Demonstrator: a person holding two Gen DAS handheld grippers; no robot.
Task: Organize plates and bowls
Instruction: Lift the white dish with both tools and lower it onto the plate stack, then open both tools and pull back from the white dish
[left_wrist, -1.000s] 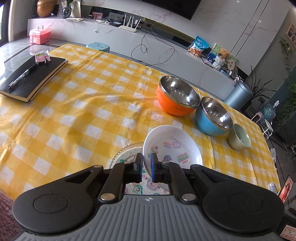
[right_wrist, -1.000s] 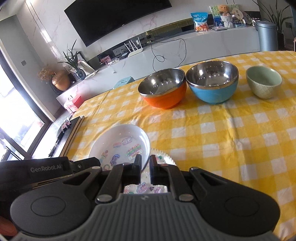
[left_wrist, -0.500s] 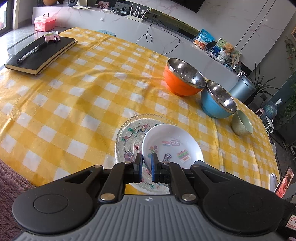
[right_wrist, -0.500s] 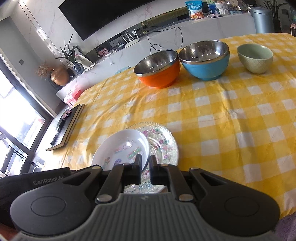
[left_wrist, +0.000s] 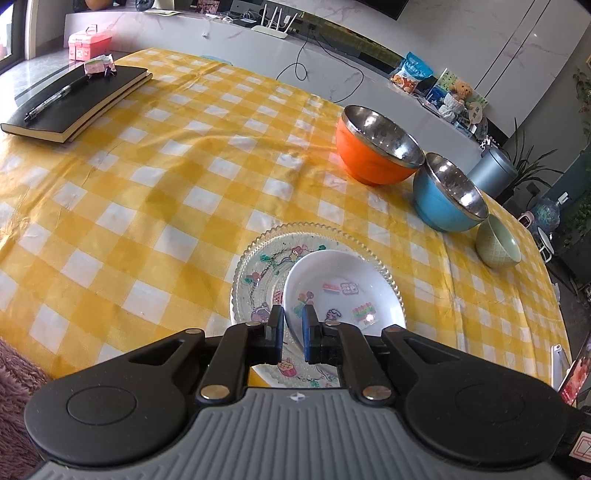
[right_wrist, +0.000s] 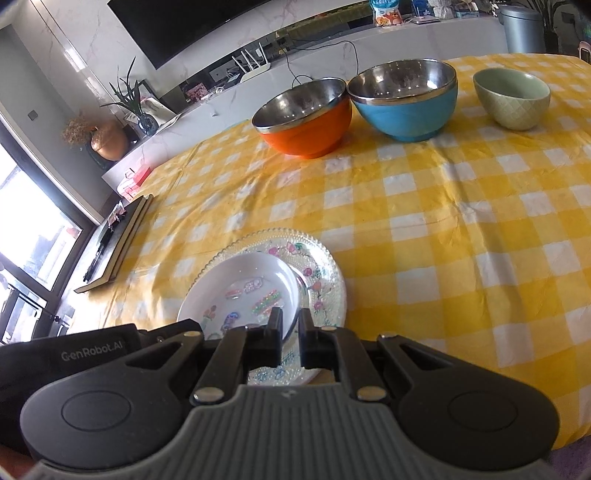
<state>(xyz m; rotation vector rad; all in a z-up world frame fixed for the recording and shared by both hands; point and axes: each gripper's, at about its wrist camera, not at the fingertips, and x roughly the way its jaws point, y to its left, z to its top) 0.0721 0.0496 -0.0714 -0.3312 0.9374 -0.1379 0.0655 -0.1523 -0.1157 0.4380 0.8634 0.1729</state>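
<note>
Both claws, left claw (left_wrist: 292, 324) and right claw (right_wrist: 290, 325), clamp the white plate's (left_wrist: 343, 291) rim.

— What does the left hand-held gripper (left_wrist: 293, 328) look like?
— Ribbed grey housing in the middle, a rounded black lobe with a pressed-in disc on each side, black link arms on silver pivot pins, and fingers (left_wrist: 276, 330) faced with blue pads.
— And the right hand-held gripper (right_wrist: 289, 334)?
— Same grey ribbed body, black lobes and silver pins, but its fingers (right_wrist: 274, 338) look black. A black casing at its left edge carries white "GenRobot.AI" lettering.
</note>
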